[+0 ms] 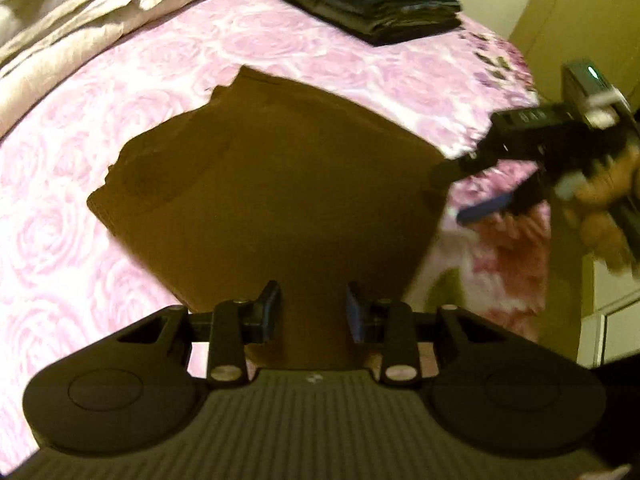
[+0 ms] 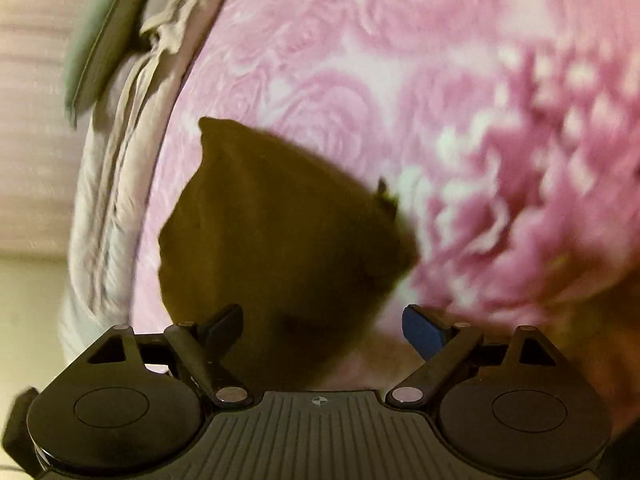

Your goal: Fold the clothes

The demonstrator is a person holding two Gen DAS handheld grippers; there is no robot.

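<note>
A folded brown garment lies flat on the pink rose-print bedspread. My left gripper hovers over the garment's near edge, jaws open with nothing between them. My right gripper shows in the left wrist view at the garment's right corner, blurred, with its fingers spread. In the right wrist view the right gripper is open above the near part of the brown garment, holding nothing.
A stack of dark folded clothes sits at the far side of the bed. A beige crumpled duvet lies along the left; it also shows in the right wrist view. A cream wall and white cabinet stand on the right.
</note>
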